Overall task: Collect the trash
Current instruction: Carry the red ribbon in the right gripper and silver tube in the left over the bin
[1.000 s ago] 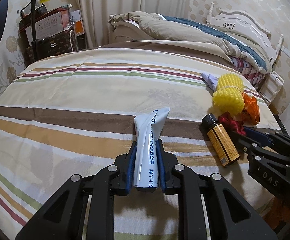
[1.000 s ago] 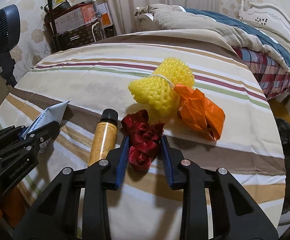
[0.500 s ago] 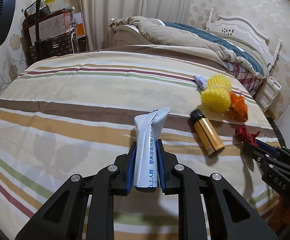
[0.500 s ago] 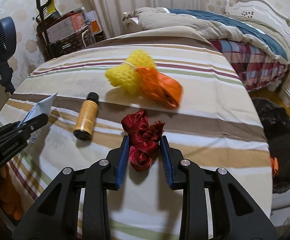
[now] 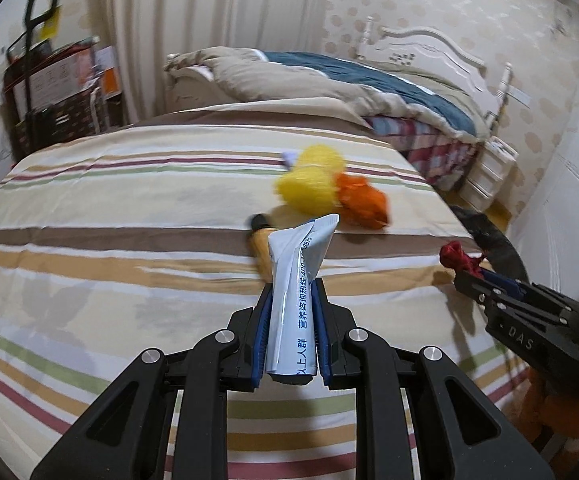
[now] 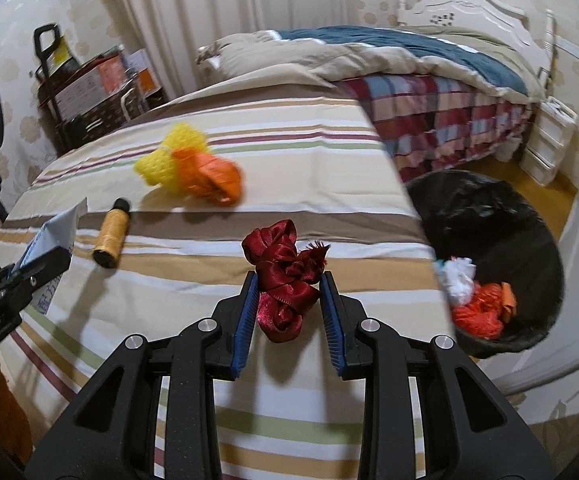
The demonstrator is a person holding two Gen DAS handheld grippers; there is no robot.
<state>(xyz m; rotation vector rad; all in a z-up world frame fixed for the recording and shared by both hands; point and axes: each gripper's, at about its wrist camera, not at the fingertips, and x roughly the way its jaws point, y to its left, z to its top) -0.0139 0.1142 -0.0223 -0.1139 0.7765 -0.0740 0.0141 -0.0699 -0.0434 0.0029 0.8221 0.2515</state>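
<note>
Ahead of me a striped bedsheet [image 5: 129, 208] spreads out, a white headboard [image 6: 469, 4] and rumpled quilt [image 6: 369, 52] behind it, pale curtains [image 5: 209, 20] and patterned wallpaper [image 5: 429, 4] beyond.

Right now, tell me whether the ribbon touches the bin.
Apart. The right wrist view shows the ribbon pinched in the right claw over the bed, with striped sheet between it and the bin.

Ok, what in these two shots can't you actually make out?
- Amber bottle: left wrist view, mostly hidden behind the white packet in the left gripper.
- Yellow foam net and orange bag: both views, motion-blurred.
- Trash bin: right wrist view, its bottom is covered by trash.
- Packet print: cut off by the fingers.
- Red ribbon in the right gripper: its underside is unseen.
</note>
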